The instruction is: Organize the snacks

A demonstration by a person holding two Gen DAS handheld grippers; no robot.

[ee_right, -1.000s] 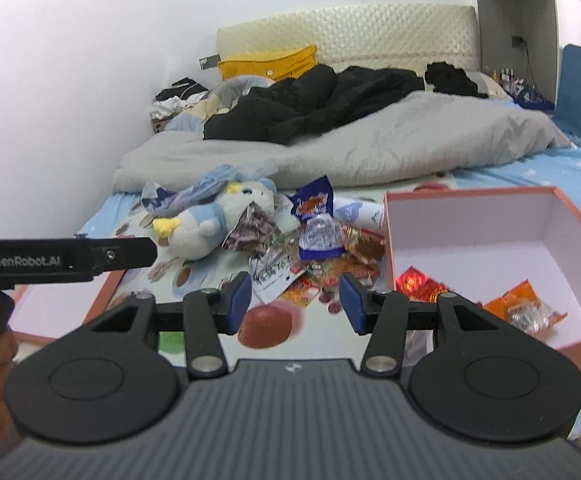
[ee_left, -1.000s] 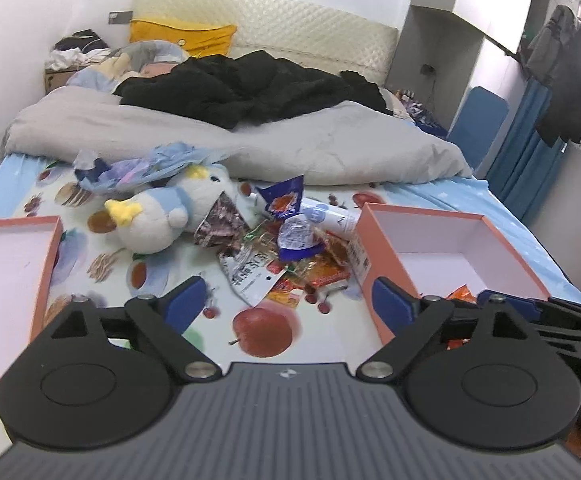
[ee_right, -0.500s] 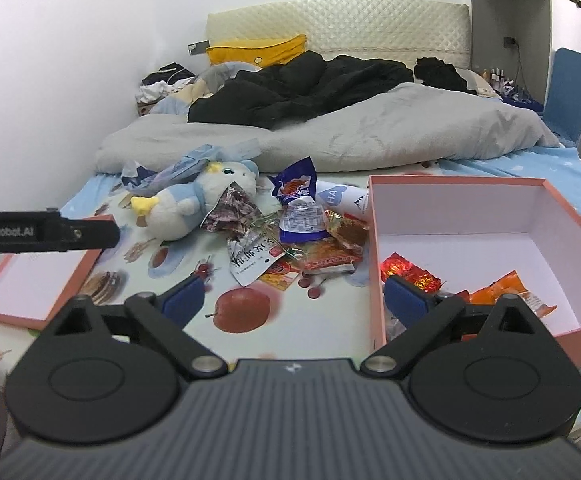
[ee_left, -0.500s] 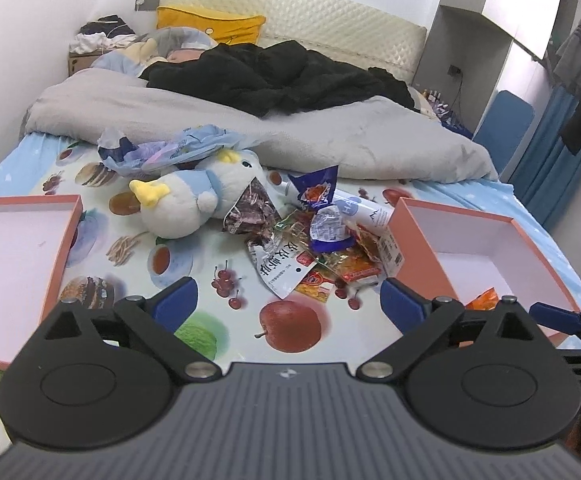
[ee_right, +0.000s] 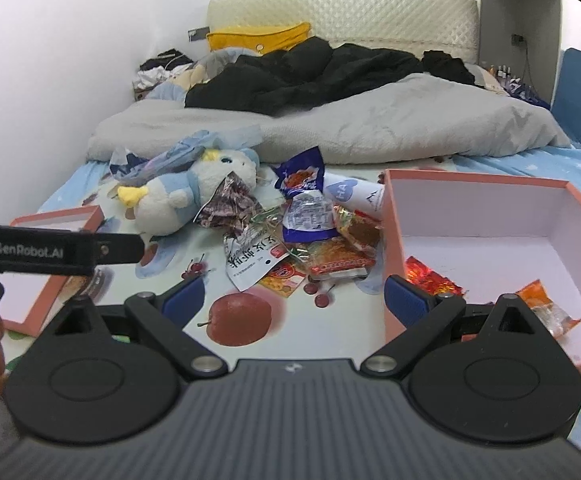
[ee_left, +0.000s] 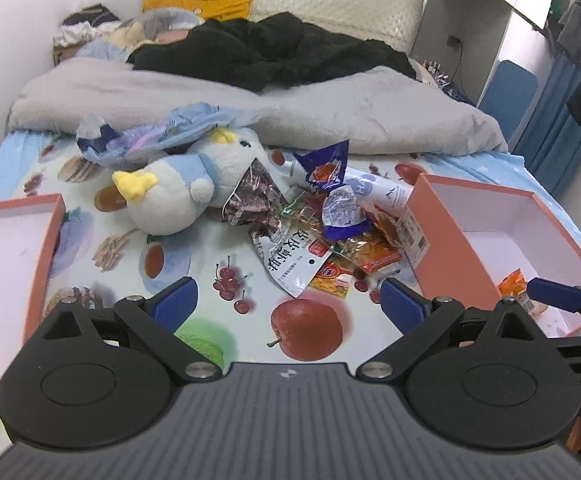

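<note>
Grey quilt (ee_left: 330, 120) and black clothing (ee_left: 266, 52) cover the far half of the bed; a plush penguin (ee_left: 178, 188) lies beside the snack pile (ee_left: 322, 236), touching it. Right of the pile stands the pink box (ee_right: 394, 216), holding two packets (ee_right: 430, 280) — a third is half hidden by a finger. Left gripper (ee_left: 288, 302) and right gripper (ee_right: 292, 298) both hover spread wide, gripping nothing. Pink lid (ee_left: 46, 248) — cut off at the left edge.

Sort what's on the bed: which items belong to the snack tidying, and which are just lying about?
Task things: snack pile; open box holding an orange packet and a red packet; box lid.

Lying about: penguin plush; grey duvet; black clothes; yellow pillow.
</note>
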